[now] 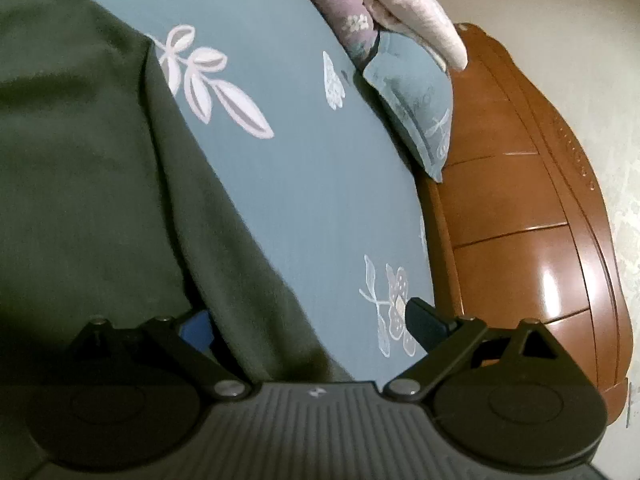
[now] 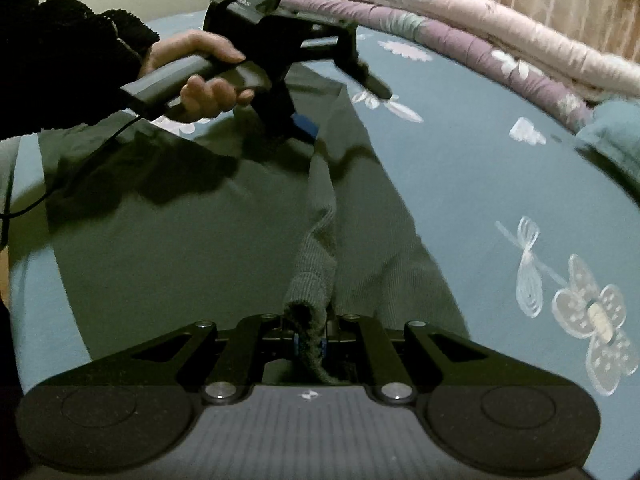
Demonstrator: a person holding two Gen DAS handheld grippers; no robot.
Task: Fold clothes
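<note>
**Sleeve cuff pinched, other claw spread over the fold**

My right claw (image 2: 309, 342) is clamped on the ribbed cuff (image 2: 310, 300) of the dark olive-green knit sweater (image 2: 180, 240). The cuff bunches up between my two pads, and the sleeve runs away from me along the middle of the garment. The sweater itself lies spread flat on the blue-grey bedsheet printed with pale flowers and leaves (image 2: 480, 184), covering the left and centre of my right-hand view.

My left claw (image 1: 308, 322) has its fingers wide apart. One blue-padded fingertip (image 1: 196, 330) sits at the sweater's folded edge; the other hangs over bare sheet beside a printed flower. The cloth lies between them, but the pads do not press it. From the right camera I see my left hand (image 2: 200, 76), in a fuzzy black sleeve (image 2: 60, 48), gripping that tool's handle above the far part of the sweater, a cable trailing off it.

Around the work: a rolled quilt in mauve and pale pink (image 2: 500, 48) lines the far edge of the bed, a blue-grey pillow (image 1: 412, 100) leans against it, and the glossy reddish-brown wooden headboard (image 1: 520, 200) stands just past the sheet's edge. All of these stand apart from the sweater.
</note>
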